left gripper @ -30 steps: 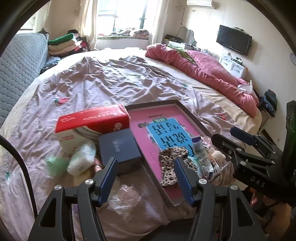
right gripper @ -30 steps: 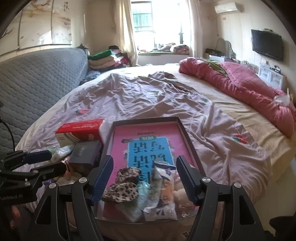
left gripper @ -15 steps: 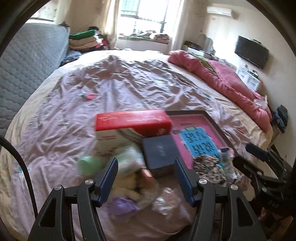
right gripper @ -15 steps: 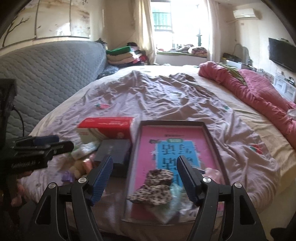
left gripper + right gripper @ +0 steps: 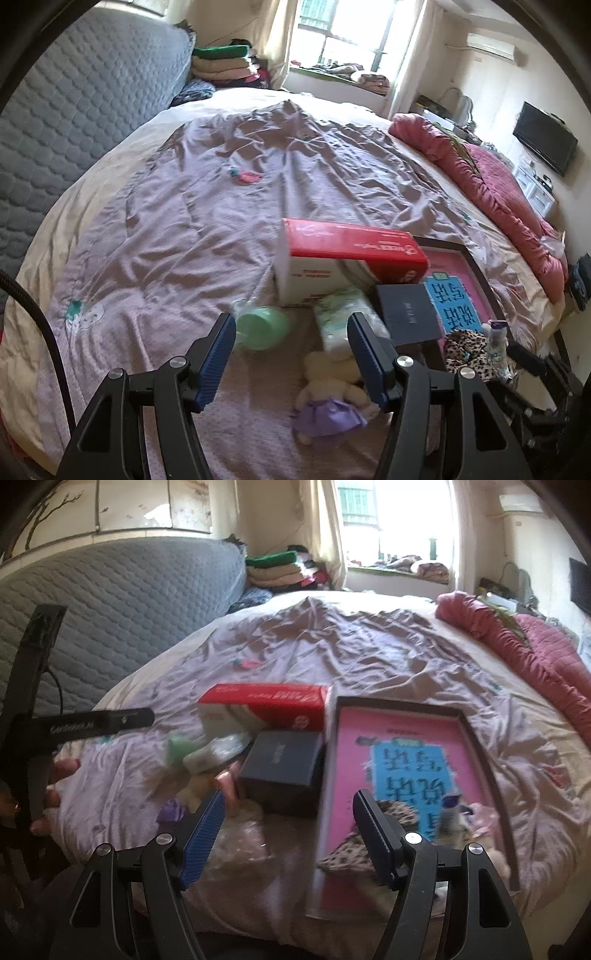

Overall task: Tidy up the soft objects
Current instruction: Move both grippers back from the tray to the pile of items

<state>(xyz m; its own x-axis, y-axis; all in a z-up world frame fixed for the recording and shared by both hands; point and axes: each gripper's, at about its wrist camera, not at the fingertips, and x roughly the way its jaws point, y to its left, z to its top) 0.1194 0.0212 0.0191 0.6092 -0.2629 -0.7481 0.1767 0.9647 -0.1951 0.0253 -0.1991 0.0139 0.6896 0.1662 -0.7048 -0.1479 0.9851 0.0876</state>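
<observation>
Left wrist camera sits low at bed (image 5: 207, 236) foot, faces up bed toward window, close above plush toy (image 5: 332, 391). Right wrist camera further right, same heading, close over pink tray (image 5: 476, 720). Both views share red box (image 5: 351, 240) (image 5: 266, 698), dark box (image 5: 406, 314) (image 5: 284, 757), tray, rumpled sheet.

A cream plush doll (image 5: 334, 397) in purple dress lies on the bedsheet (image 5: 166, 240).

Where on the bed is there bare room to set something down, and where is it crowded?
Free: the wrinkled bedspread between the grey headboard and the red box, and beyond the box. Crowded: green ball, plush doll, dark box and tray by the left tool.
</observation>
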